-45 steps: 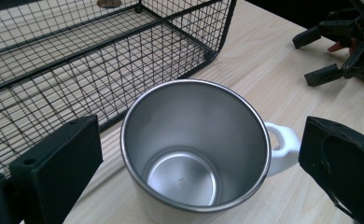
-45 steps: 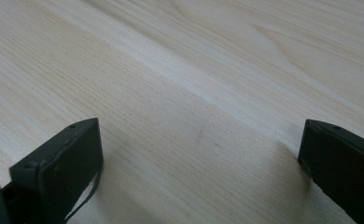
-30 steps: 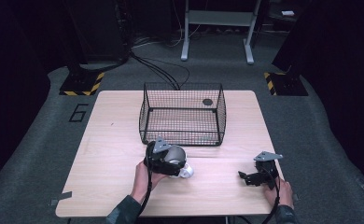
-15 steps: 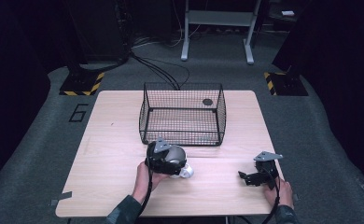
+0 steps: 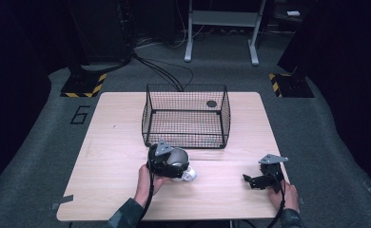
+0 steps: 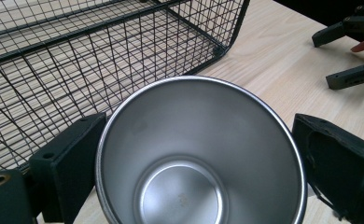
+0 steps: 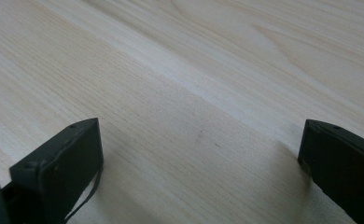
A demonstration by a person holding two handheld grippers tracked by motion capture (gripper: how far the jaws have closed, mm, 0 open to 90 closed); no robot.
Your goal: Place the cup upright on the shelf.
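The left gripper (image 5: 174,166) has its fingers (image 6: 70,158) clenched on a steel cup (image 6: 201,154), one finger on each side of the cup wall. In the left gripper view the cup mouth faces the camera, w/ the inside and the round bottom visible; the inside looks empty. In the high view the cup (image 5: 178,156) sits near the front-middle of the wooden bench (image 5: 112,142), just in front of the black wire basket (image 5: 186,116), close to its near wall but apart from it. A small dark round thing (image 5: 211,103) lies at the basket's far right corner; cannot tell what it is. The right gripper (image 5: 256,180) is well apart, at the bench's front right, low over the wood. Its fingers (image 7: 59,163) are released, spread wide w/ bare bench between them.
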